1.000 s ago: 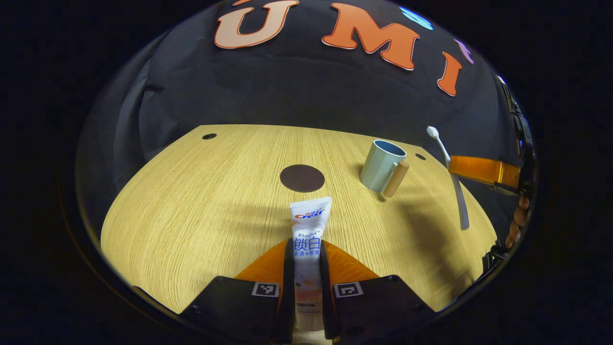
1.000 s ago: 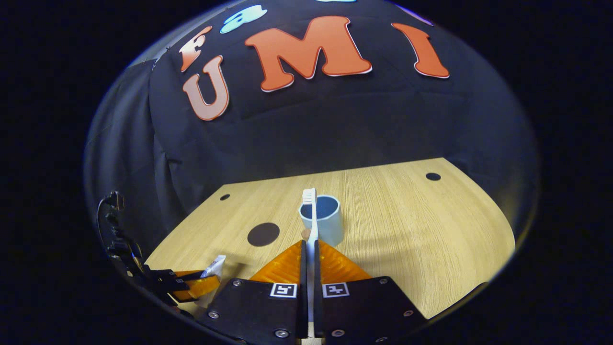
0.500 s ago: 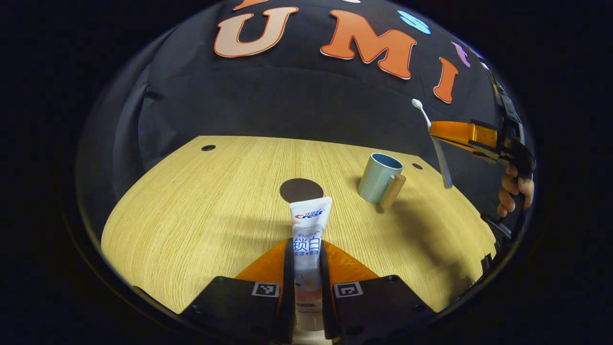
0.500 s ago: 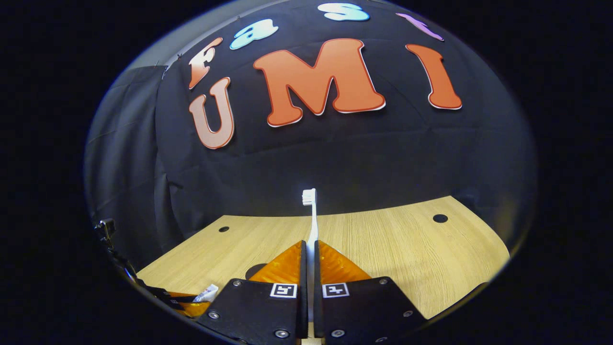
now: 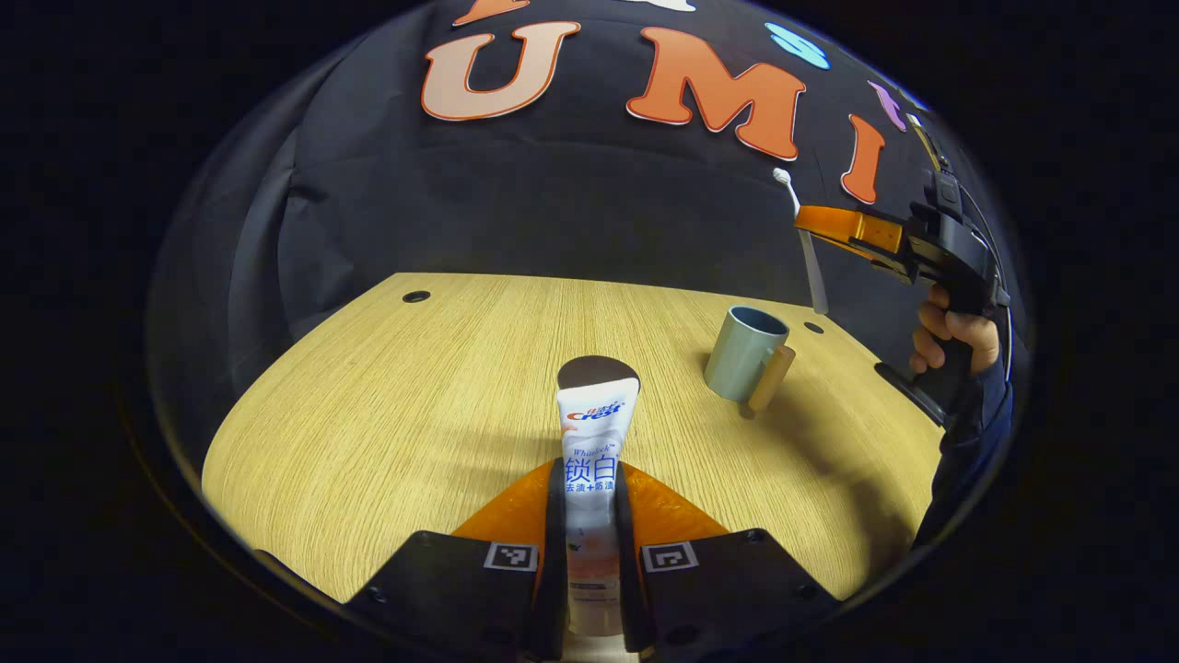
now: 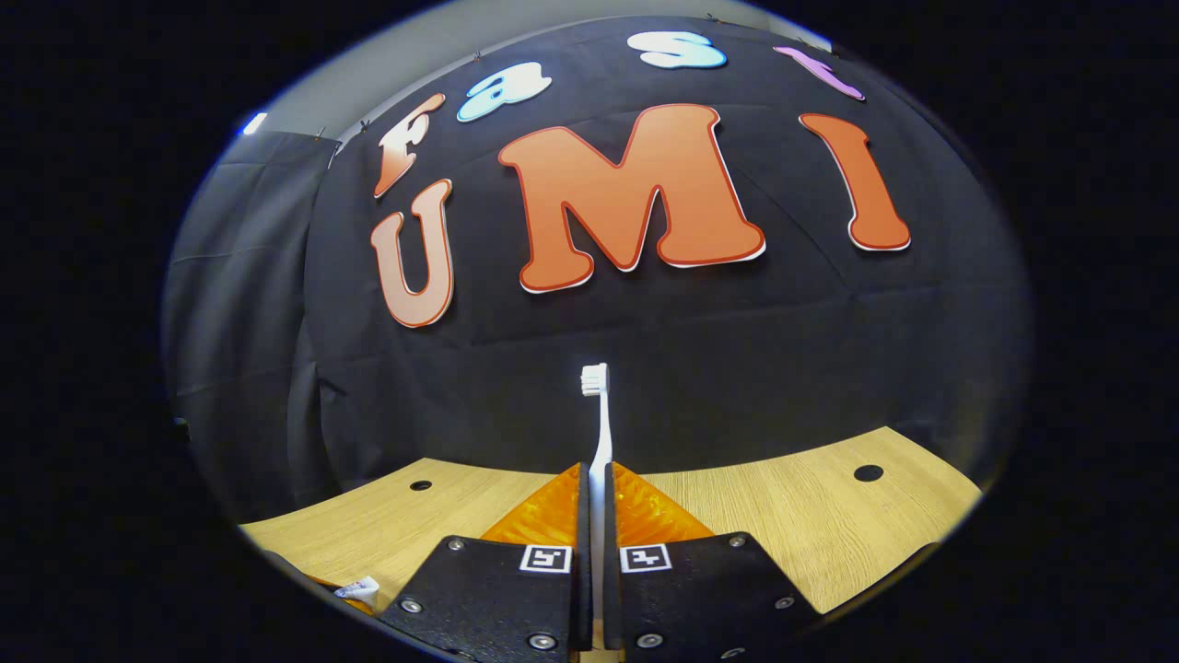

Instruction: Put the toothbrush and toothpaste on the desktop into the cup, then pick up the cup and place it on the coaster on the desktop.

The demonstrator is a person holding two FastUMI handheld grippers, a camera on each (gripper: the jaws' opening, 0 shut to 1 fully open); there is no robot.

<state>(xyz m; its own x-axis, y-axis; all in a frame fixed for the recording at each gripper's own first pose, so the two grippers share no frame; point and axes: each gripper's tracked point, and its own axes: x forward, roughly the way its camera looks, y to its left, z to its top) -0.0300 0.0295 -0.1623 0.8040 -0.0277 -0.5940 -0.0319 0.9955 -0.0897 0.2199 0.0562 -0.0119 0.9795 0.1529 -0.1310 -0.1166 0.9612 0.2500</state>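
two grippers are each loaded, and nothing is in the cup yet.

desk (image 5: 387,405): flat pale wood-grain top, smooth finish, small round holes near the far edge. it bears the cup and the coaster.

cup (image 5: 744,354): pale blue-grey cylinder, upright, open mouth up, with a straight wooden peg handle on its near side. it stands right of the coaster and apart from it. judged rigid and fairly light; the smooth wall may slip, so the handle or the rim wall is the better hold.

coaster (image 5: 589,370): thin dark disc lying flat near the desk's middle, partly hidden behind the toothpaste. judged a low, stable target.

toothpaste (image 5: 594,442): white flattened tube with printed face, crimped end pointing forward. the left gripper (image 5: 589,479) is closed on its lower body, both fingers pressing the sides, held above the desk short of the coaster. judged soft and light; a hard squeeze would deform it, and the flat end may snag the cup rim.

toothbrush (image 6: 597,433): slim white stick, bristled head up. the right gripper (image 6: 594,502) is clamped almost fully together on the handle, both fingers on it. in the left gripper view it hangs above and just right of the cup, tail end pointing down toward the mouth. judged stiff, very light, and prone to pivot in a narrow grip.
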